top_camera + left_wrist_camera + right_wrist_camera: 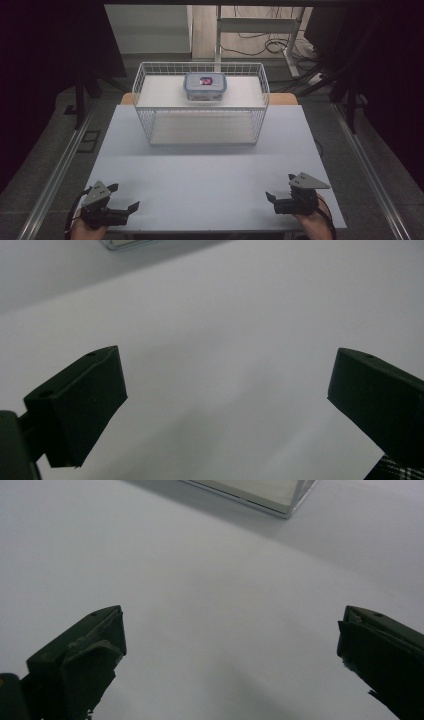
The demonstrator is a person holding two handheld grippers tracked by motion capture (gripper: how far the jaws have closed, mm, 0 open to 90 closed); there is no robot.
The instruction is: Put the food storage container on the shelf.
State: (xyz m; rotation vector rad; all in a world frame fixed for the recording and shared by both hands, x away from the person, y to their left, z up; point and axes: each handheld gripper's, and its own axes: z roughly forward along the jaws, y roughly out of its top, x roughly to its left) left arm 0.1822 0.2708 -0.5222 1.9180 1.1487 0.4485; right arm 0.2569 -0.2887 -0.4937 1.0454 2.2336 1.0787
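Two hand-held grippers at the near edge of the table (pixel 210 175), both empty, jaws of each set wide apart over bare surface. Left gripper (pixel 124 197) near the front left corner, jaws directed forward and inward; right gripper (pixel 280 187) near the front right corner, jaws directed inward toward the table's middle. Same spread of jaws confirmed in the left gripper view (pixel 225 385) and in the right gripper view (pixel 230 630), nothing between them but the pale tabletop. Lidded container (pixel 205 86), clear with a blue-grey rim and something reddish inside, lying at the far side of the table on the upper level of a white wire basket (pixel 150 125) standing open toward the person. Container well apart from both grippers, straight ahead and roughly on the table's centre line, long axis running left to right across the table. Neither gripper clearly the nearer, the two placed about evenly to either side. Likely next move: a long forward reach up to the basket's top level, approach best made across the container's short width, jaws already opened enough to judge by; wire rim a probable obstacle to a low approach
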